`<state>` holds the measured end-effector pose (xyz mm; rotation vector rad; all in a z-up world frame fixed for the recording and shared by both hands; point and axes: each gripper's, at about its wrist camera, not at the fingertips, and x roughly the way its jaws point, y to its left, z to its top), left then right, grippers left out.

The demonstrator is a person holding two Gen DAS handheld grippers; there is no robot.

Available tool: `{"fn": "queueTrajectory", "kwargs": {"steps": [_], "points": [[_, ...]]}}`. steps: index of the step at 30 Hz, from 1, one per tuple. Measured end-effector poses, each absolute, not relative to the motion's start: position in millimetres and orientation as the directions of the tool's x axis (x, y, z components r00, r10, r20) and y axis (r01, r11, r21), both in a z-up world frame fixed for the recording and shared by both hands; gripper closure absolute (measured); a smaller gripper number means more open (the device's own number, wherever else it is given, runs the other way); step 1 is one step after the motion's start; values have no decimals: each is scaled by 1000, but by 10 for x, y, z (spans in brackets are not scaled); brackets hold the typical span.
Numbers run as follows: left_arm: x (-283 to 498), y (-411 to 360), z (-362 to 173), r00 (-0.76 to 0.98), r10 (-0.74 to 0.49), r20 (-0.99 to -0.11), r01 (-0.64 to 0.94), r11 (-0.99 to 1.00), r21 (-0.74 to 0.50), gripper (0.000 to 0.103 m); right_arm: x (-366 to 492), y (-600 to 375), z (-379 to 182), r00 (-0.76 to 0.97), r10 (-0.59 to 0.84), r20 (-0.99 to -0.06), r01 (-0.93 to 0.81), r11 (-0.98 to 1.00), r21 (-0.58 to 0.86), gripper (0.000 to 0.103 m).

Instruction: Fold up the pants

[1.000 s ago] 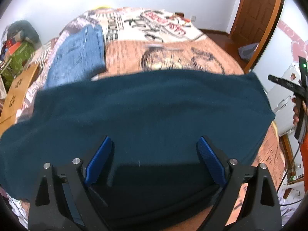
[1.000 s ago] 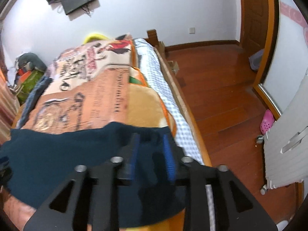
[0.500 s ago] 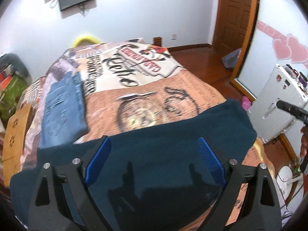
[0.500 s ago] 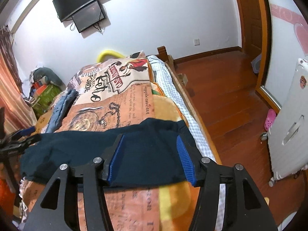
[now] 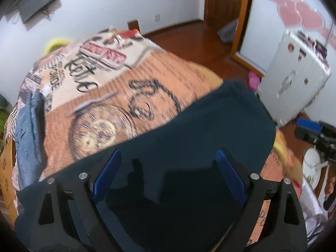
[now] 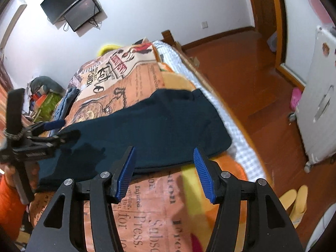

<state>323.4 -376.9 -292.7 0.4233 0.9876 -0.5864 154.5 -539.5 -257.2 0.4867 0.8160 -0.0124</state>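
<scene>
Dark teal pants (image 5: 210, 138) lie flat across the near part of the bed, reaching its right edge (image 6: 159, 121). My left gripper (image 5: 168, 155) hovers over them, wide open, with nothing between its blue pads. The right wrist view shows it at the pants' left end (image 6: 50, 134). My right gripper (image 6: 163, 150) stands open over the pants' near edge and the printed bedspread (image 6: 147, 214), with no cloth between its pads. The left wrist view catches it at the far right (image 5: 310, 130), off the bed's side.
Folded blue jeans (image 5: 29, 130) lie along the bed's left side (image 6: 65, 103). A white cabinet (image 6: 319, 105) stands on the wooden floor (image 6: 241, 73) right of the bed. Yellow slippers (image 6: 294, 201) sit near the bed's corner. Clutter is piled by the far left wall.
The right gripper's jaws, nearly shut over the pants' edge a second ago, have opened and it has drawn back. The left gripper stayed open and swung, so more bedspread shows.
</scene>
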Motion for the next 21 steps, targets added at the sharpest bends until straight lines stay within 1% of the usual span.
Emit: {"fn": "queueTrajectory", "kwargs": {"steps": [6,9,13,16,21], "points": [[3164,-3731,-3319,322,-195,-927,655,753,69,10,1799,-5192,-2561,685,225,-693,108,909,402,50],[3083,-3683,-3295,318,-211,-924,665,744,60,10,1995,-5063,-2678,659,244,-712,78,919,387,50],[3005,-3639,-3311,310,-206,-928,665,745,57,10,2073,-4923,-3017,571,258,-780,76,929,363,50],[2945,-3648,-3320,321,-195,-927,671,738,77,10,1917,-4865,-3011,590,231,-774,56,944,324,50],[2933,-3647,-3317,325,-191,-926,662,746,78,10,1739,-5017,-2973,577,265,-772,78,923,376,50]]}}
